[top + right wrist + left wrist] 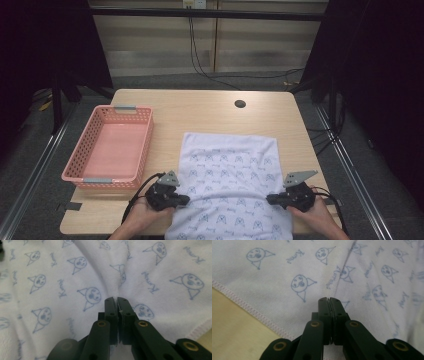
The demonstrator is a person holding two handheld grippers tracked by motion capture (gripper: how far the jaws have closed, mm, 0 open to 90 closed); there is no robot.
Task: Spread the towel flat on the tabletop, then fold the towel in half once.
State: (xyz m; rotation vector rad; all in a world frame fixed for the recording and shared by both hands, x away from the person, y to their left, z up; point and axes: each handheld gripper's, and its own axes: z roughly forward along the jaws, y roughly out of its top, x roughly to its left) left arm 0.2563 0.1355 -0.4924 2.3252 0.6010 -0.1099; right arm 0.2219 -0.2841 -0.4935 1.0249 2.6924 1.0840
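A white cloth [230, 170] printed with small blue faces lies flat on the front middle of the wooden table [200, 110], its near end hanging over the front edge. My left gripper [186, 200] sits on the cloth's left side, just inside its stitched hem. In the left gripper view its jaws [328, 299] are pressed together, and a crease in the cloth [287, 270] runs up from their tips. My right gripper [270, 199] sits at the cloth's right side. Its jaws [117, 299] are shut on a puckered fold of the cloth [50, 270], with a sliver of white between them.
A pink plastic basket [146, 142] with nothing in it stands at the table's left side, close to the left gripper. A round cable hole [240, 104] lies near the far edge. Black cables [200, 65] run over the floor behind the table.
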